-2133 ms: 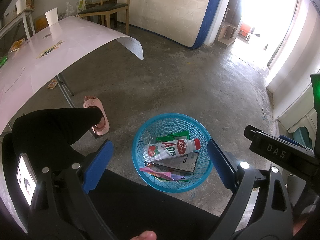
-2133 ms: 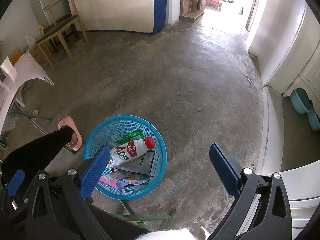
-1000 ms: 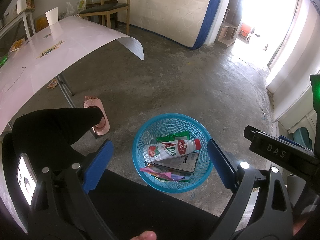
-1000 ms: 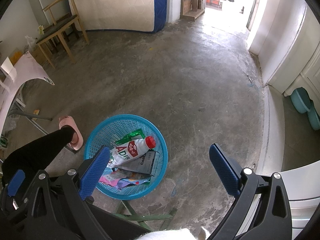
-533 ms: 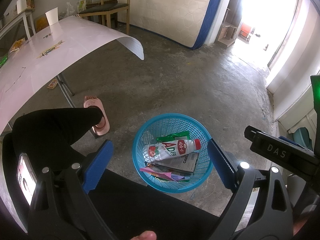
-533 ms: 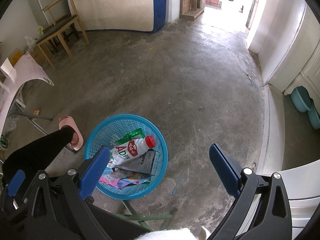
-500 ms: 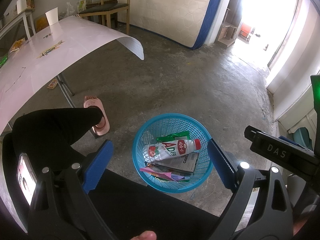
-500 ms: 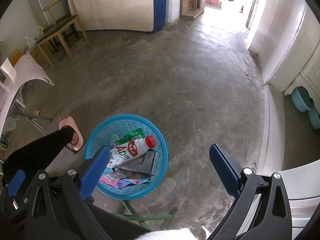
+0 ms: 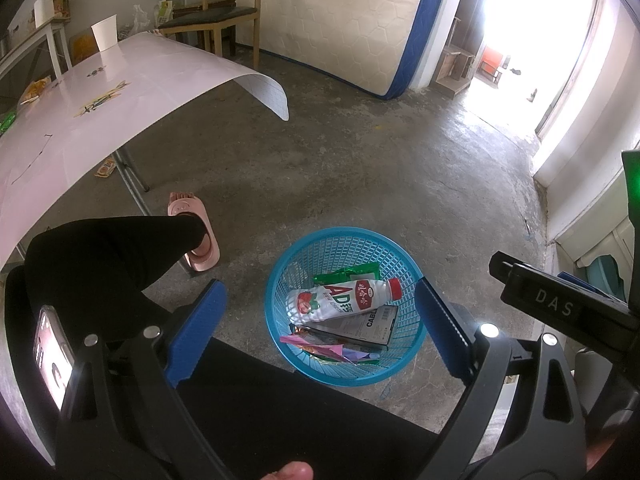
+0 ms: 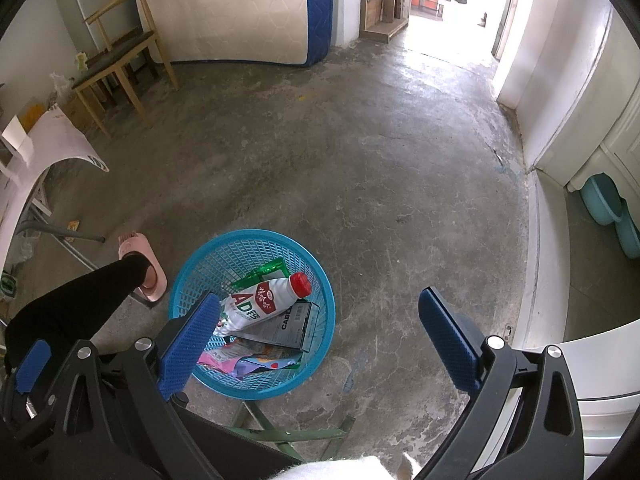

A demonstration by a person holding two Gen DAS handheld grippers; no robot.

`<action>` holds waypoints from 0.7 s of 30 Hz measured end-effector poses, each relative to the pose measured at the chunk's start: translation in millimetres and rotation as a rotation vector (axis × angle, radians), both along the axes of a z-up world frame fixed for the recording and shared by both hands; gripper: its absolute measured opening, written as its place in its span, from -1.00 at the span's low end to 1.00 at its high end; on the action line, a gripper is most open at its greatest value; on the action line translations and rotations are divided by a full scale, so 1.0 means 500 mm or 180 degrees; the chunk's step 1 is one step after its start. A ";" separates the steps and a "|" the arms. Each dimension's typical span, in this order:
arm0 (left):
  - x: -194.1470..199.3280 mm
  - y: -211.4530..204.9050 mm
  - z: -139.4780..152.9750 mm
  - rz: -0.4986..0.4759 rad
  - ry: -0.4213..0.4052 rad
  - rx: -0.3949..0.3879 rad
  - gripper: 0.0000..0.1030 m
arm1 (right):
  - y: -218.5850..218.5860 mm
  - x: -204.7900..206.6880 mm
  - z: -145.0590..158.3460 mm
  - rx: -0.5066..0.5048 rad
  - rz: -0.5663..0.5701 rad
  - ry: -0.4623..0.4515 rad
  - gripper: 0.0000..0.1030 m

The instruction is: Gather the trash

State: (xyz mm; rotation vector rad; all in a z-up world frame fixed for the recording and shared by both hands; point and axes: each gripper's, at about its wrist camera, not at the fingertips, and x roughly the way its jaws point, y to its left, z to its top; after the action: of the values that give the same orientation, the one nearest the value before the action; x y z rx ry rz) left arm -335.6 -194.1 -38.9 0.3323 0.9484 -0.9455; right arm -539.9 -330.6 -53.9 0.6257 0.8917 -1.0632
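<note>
Trash in blue basket (image 9: 276, 312), left tongs (image 9: 320, 332) wide open, empty, right tongs (image 10: 320, 332) likewise

A mattress (image 10: 240, 8) leans against the wall behind a wooden chair (image 10: 116, 60).

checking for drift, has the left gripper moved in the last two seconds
No. In the left wrist view the left gripper frames the blue basket just as before, its jaws open.
</note>
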 end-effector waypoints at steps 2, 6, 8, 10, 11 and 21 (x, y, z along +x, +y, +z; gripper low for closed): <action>0.000 0.000 0.000 -0.0001 0.0002 0.0000 0.76 | 0.002 0.000 -0.001 -0.0001 0.0000 -0.0001 0.88; 0.000 0.000 0.000 0.0000 -0.0003 0.0001 0.76 | 0.000 -0.001 0.000 0.0004 0.0002 0.0001 0.88; 0.000 0.000 0.000 0.0001 0.0004 -0.0001 0.76 | -0.001 0.000 0.000 0.0001 0.0003 -0.0001 0.88; 0.000 0.000 0.000 -0.0001 0.0001 0.0001 0.76 | -0.001 0.000 0.000 0.0000 0.0006 0.0002 0.88; 0.000 0.000 0.000 -0.0003 -0.0001 0.0001 0.77 | 0.002 -0.001 0.000 -0.0003 0.0007 0.0000 0.88; -0.001 0.000 0.000 -0.0003 -0.0003 0.0002 0.76 | 0.000 0.000 0.001 0.0003 0.0002 -0.0001 0.88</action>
State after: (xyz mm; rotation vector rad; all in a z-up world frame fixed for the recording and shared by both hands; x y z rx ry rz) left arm -336.0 -194.1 -39.2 0.3337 0.9479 -0.9458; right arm -539.8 -330.5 -53.4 0.6264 0.8920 -1.0621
